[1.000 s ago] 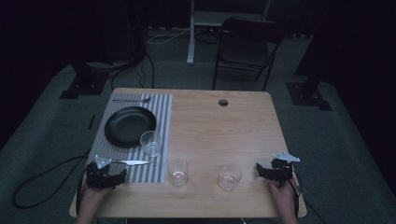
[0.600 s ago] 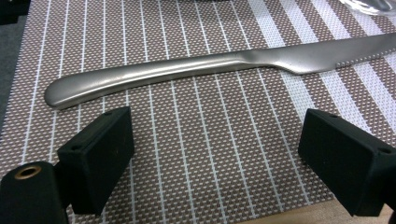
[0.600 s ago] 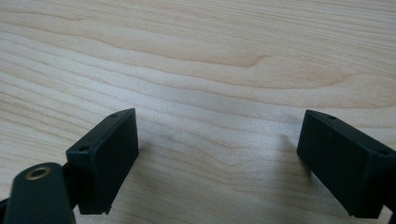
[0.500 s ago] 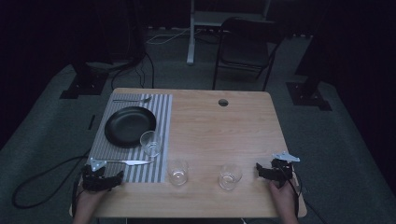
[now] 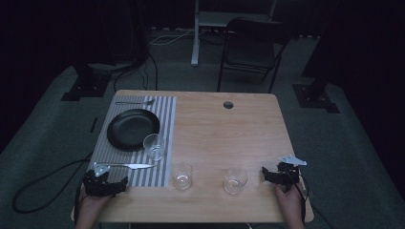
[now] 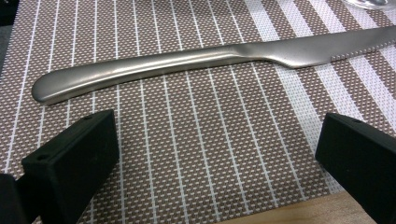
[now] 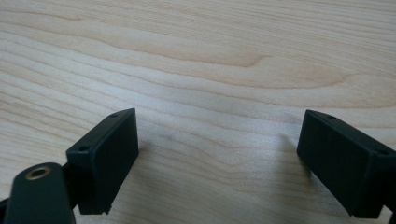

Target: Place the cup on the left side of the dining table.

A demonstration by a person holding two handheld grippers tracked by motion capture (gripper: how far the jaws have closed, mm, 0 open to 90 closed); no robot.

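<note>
A steel knife (image 5: pixel 129 166) (image 6: pixel 187 60) lies across the front of a striped placemat (image 5: pixel 166 119) (image 6: pixel 187 149), handle to the left. My left gripper (image 5: pixel 107 180) (image 6: pixel 219 140) sits just short of it at the table's front left. Its jaws have just been opening and now stand wide apart with nothing between them. My right gripper (image 5: pixel 268 175) (image 7: pixel 219 140) rests open over bare wood at the front right, holding nothing.
On the placemat are a black plate (image 5: pixel 133 129), a glass (image 5: pixel 154 145) and a fork (image 5: pixel 136 102) at the back. Two more glasses (image 5: pixel 182 175) (image 5: pixel 235 180) stand on the wooden table (image 5: pixel 229 133) between the grippers. A chair (image 5: pixel 253 43) stands beyond the table.
</note>
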